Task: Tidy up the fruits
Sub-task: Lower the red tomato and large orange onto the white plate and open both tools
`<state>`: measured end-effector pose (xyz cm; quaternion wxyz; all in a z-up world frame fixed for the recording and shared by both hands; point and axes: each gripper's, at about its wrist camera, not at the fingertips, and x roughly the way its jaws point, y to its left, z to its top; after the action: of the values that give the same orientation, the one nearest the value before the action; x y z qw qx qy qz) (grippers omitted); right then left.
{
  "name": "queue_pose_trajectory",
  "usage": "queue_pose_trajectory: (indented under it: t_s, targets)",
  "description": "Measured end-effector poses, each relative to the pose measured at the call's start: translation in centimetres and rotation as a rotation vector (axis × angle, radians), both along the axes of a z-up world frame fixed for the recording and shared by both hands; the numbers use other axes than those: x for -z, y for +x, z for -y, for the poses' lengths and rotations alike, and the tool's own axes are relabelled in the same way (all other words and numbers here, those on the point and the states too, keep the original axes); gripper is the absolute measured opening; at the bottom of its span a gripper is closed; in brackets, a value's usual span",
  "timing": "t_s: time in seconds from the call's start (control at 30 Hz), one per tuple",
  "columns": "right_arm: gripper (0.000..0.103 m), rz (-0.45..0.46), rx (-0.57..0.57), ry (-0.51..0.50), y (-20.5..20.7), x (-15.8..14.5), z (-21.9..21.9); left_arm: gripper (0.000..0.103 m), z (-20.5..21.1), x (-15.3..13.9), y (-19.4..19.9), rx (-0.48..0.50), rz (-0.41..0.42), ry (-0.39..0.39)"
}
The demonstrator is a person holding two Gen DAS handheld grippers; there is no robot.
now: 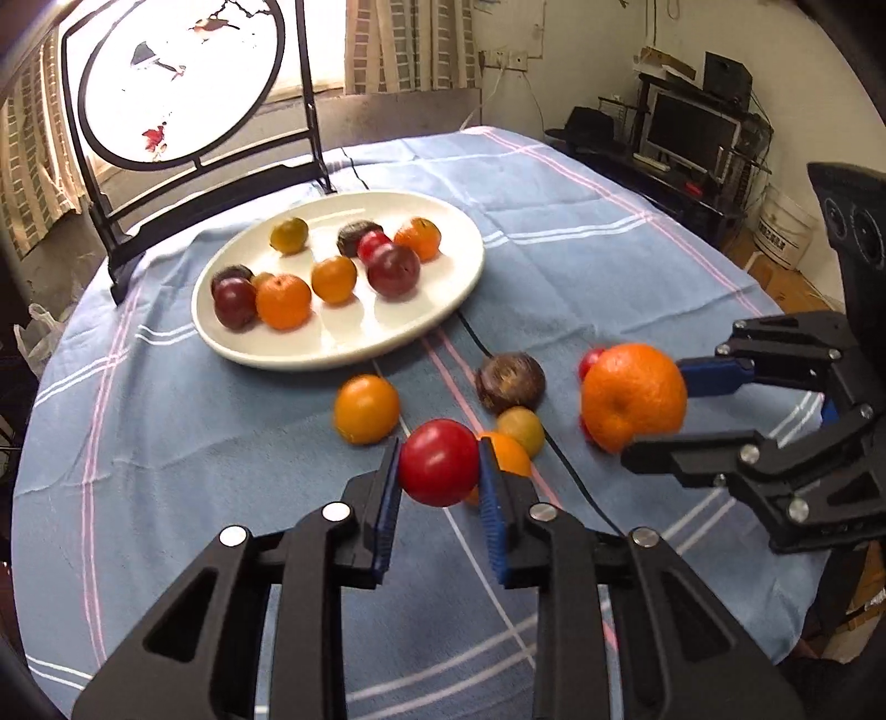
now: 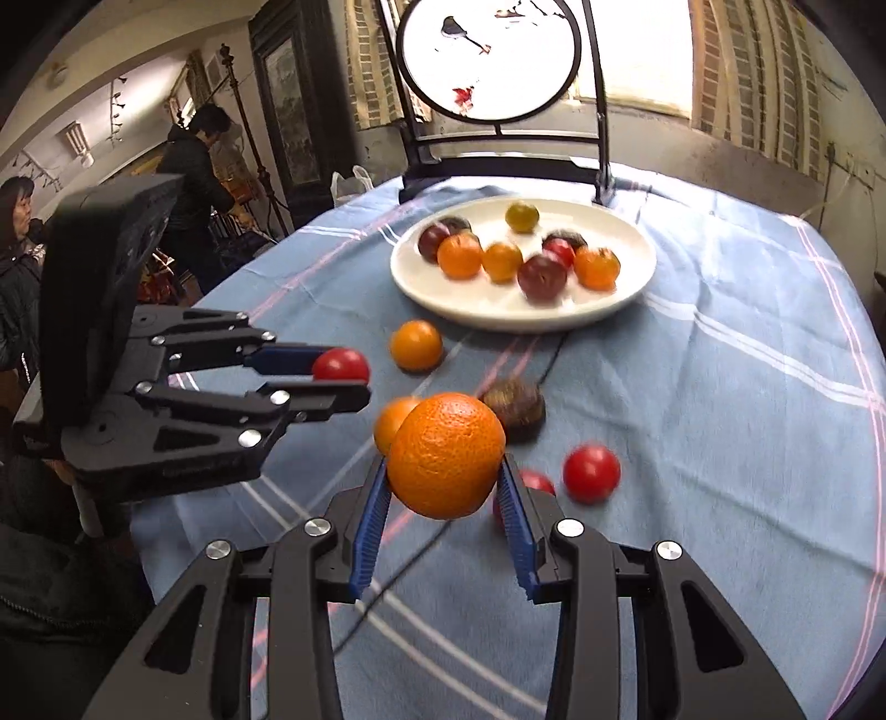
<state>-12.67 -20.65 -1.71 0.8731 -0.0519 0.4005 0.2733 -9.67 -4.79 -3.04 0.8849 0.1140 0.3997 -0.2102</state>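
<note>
Now, low in each wrist view, the left gripper (image 1: 438,471) is clamped on a red fruit (image 1: 438,462) and the right gripper (image 2: 446,487) on an orange (image 2: 446,455), both seemingly lifted; next comes carrying them, I judge, to the white plate (image 1: 443,310) at upper centre.

Home: clothed table (image 1: 554,183), curtains (image 1: 410,44)
</note>
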Motion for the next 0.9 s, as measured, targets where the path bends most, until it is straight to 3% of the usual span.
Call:
queue_pose_trajectory:
  t_s: [0.13,0.4,0.9]
  targets:
    - [0.039,0.055,-0.007,0.007,2.3,-2.3,-1.1,0.026,-0.8,-1.8,3.9,-0.079,0.034,-0.016]
    - [0.039,0.114,0.036,0.030,9.2,-5.2,-2.1,0.026,-1.5,-3.6,11.5,-0.225,0.102,0.026]
    - [0.040,0.044,0.118,0.005,19.9,-2.5,-4.1,0.026,-1.9,-1.1,18.7,-0.310,0.104,0.088]
